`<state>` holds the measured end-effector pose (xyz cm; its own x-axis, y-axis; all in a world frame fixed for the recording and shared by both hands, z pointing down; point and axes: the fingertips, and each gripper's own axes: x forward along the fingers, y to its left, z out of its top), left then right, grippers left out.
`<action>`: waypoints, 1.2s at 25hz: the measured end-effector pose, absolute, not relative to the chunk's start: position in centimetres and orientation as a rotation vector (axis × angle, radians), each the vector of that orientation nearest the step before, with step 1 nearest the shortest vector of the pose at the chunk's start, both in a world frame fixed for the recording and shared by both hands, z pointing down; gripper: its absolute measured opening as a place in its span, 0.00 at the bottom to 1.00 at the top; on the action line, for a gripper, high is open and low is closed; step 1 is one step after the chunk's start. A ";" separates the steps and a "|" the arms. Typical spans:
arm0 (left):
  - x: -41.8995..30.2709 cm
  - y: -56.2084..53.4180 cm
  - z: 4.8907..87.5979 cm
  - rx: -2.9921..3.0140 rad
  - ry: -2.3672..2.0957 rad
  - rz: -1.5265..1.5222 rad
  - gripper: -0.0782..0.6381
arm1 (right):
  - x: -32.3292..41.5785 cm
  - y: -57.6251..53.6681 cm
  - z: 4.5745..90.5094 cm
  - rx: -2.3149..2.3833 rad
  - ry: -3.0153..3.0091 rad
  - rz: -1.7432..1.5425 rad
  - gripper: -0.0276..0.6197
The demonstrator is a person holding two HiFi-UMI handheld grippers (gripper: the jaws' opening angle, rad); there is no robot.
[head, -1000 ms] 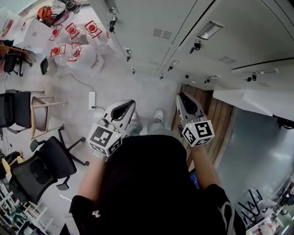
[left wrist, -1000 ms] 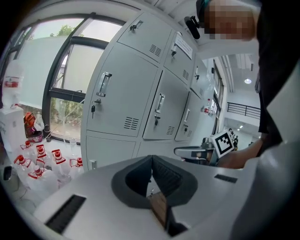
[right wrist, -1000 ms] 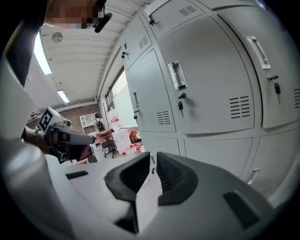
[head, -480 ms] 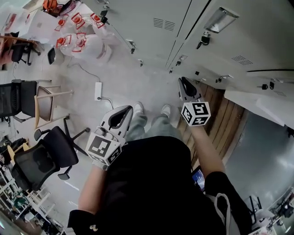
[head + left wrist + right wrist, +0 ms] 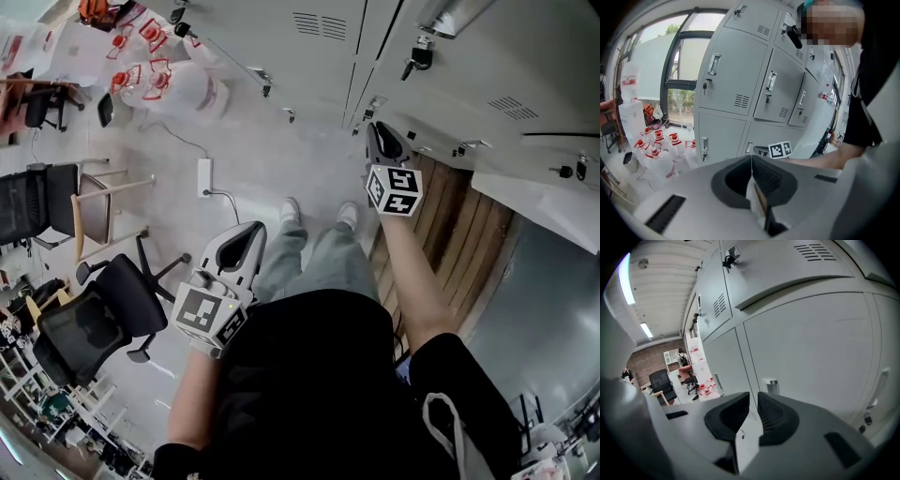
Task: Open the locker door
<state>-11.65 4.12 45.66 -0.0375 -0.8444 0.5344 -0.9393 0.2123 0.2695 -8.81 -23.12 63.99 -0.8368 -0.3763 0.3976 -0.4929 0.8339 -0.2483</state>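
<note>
Right gripper (image 5: 753, 398): jaws were drawn together to a sliver, empty, touching nothing. Left gripper (image 5: 751, 159), low at 7 o'clock in the head view, was likewise closed and empty. Locker door (image 5: 811, 352) stood just beyond the right jaws at 12 o'clock, its small metal handle (image 5: 769, 384) near the tips. Judgement: painted sheet steel, stiff, light on its hinges, slippery on the face; take hold at the handle.
</note>
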 end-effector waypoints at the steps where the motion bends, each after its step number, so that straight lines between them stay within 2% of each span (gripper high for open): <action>1: -11.5 4.3 45.9 1.645 -1.889 0.209 0.14 | -9.0 -23.5 64.6 0.667 -2.673 0.487 0.12; 4: -11.1 5.0 46.5 1.621 -1.871 0.222 0.14 | -9.6 -24.6 66.1 0.689 -2.662 0.488 0.14; 6: -11.0 5.7 47.3 1.605 -1.865 0.228 0.14 | -10.0 -25.2 66.7 0.700 -2.660 0.502 0.21; 16: -11.6 7.5 49.3 1.558 -1.855 0.216 0.14 | -13.1 -27.0 69.7 0.716 -2.611 0.434 0.30; 30: -14.4 9.4 49.6 1.551 -1.833 0.168 0.14 | -14.8 -27.9 70.1 0.835 -2.546 0.448 0.32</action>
